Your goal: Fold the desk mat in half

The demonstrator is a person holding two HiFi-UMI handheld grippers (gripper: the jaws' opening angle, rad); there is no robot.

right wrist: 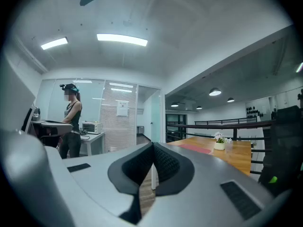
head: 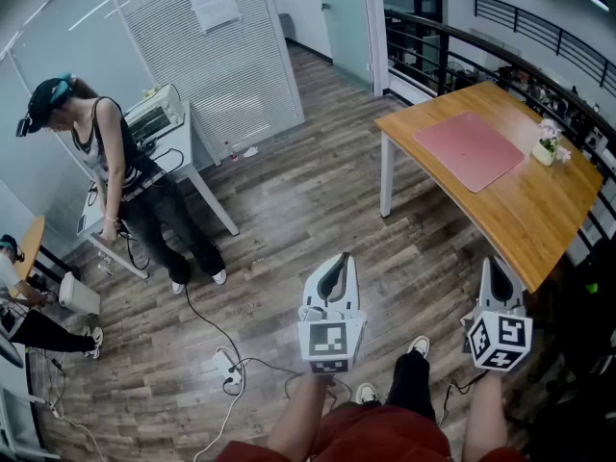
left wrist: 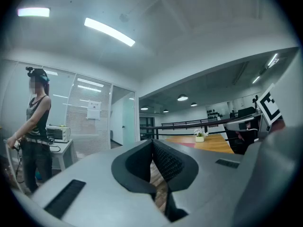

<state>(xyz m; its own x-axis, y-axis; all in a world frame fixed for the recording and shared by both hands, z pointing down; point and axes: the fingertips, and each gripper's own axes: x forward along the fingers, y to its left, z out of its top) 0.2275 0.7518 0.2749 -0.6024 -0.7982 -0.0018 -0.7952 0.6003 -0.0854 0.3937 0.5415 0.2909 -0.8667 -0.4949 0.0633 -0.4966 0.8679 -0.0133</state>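
Head view: the desk mat lies unfolded on the worktop, well apart from the left gripper and right gripper; the left gripper view, then the right, show jaws closed and empty, so I reckon approach first, then open at an edge.

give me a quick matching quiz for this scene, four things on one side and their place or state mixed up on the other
Things:
1. desk mat
2. flower pot
3. left gripper
4. power strip

Places or states:
a. lying on the floor
b. flat and unfolded on the table
c. shut, with nothing between its jaws
d. standing upright beside the mat

Pairs: 1-b, 2-d, 3-c, 4-a
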